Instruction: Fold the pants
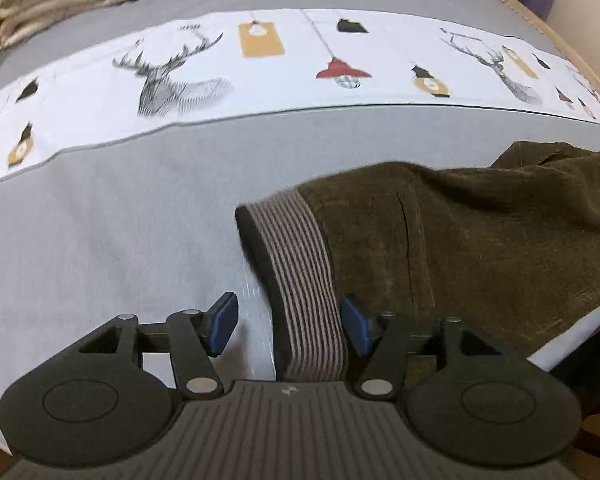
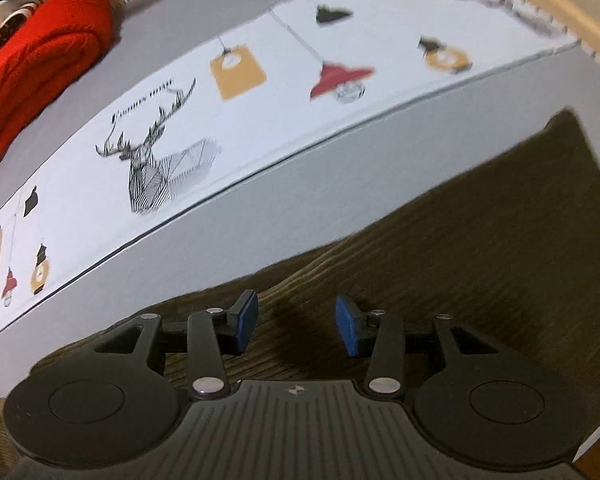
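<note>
Looks like a fold's just been laid: the dark olive corduroy pants (image 1: 460,240) sit on the grey bedspread (image 1: 120,220), left gripper (image 1: 288,324) wide astride the striped waistband (image 1: 300,272), right gripper (image 2: 296,324) half-open and empty over the cloth, so next they probably regrip an edge.

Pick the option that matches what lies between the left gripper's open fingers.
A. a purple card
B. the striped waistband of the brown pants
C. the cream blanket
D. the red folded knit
B: in the left wrist view the striped waistband of the brown pants runs down between the spread blue pads of the left gripper, which do not press on it.
</note>
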Available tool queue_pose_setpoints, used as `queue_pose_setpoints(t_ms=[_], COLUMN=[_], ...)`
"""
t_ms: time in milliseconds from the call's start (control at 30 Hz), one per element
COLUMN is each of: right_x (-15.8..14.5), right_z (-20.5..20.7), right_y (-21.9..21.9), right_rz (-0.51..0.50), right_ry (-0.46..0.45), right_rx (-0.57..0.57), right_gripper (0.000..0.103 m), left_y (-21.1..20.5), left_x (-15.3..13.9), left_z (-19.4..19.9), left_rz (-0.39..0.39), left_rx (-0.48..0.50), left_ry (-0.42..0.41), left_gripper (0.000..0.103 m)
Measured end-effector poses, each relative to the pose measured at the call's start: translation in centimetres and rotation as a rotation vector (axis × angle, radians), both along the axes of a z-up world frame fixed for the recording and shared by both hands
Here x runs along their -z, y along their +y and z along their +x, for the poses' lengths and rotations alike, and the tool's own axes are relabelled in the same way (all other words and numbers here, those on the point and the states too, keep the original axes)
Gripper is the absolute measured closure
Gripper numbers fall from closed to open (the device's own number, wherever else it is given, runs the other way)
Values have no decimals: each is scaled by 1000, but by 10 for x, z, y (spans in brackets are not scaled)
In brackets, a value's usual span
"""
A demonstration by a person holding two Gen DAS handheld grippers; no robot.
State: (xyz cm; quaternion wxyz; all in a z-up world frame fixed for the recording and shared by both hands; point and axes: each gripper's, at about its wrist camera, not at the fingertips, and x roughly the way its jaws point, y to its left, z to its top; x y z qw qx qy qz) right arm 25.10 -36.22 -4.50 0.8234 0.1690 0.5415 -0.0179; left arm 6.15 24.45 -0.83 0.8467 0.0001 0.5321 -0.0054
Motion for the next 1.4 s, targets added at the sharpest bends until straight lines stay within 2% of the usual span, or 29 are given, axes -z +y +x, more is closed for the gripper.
queue_pose_setpoints(t_ms=[33,67,133,167,233,400,500,533,567,633,733,833,900,1000,1100,1167,1233,1400], right_x=[2,5,14,18,21,25,29,31,32,34,30,10,4,15,20,19,17,15], right_z=[3,5,11,12,14,22,26,28,29,31,30,20,12,14,19,20,22,21], right_y=[1,2,7,9,10,13,13,13,14,14,11,-14,-33,-41,-40,-38,-36,-39], right_rz=[11,25,34,32,25,8,-22,-33,-53,-77,-66,80,176,215,187,161,140,112], right_ry=[14,29,72,97,114,116,120,119,118,111,102,-12,-75,-53,-17,-8,-4,-1], right_rx=[13,27,60,81,117,186,209,215,220,218,257,416,510,520,470,439,398,321], right_gripper=[56,55,54,54,54,54,54,61,67,87,96,98,98,97,90,79,62,61], left_y=[-2,-6,-15,-17,-21,-30,-28,-26,-24,-19,-17,-18,-19,-28,-43,-56,-61,-67], left_x=[1,4,13,14,22,25,18,13,8,-1,-11,-21,-29,-33,-29,-25,-19,-11], left_z=[-1,-1,-4,-10,-13,-23,-21,-20,-19,-16,-10,1,7,16,24,26,31,42], left_rz=[1,10,38,64,115,171,149,138,134,117,131,143,137,100,100,119,134,132], left_rx=[22,52,124,158,214,247,234,223,210,180,141,110,93,110,159,192,212,217], left_ry=[-2,10,50,70,105,121,89,62,33,-16,-80,-147,-186,-197,-167,-154,-150,-131], left_gripper=[40,48,72,75,75,73,69,62,61,61,59,57,57,57,57,57,57,57])
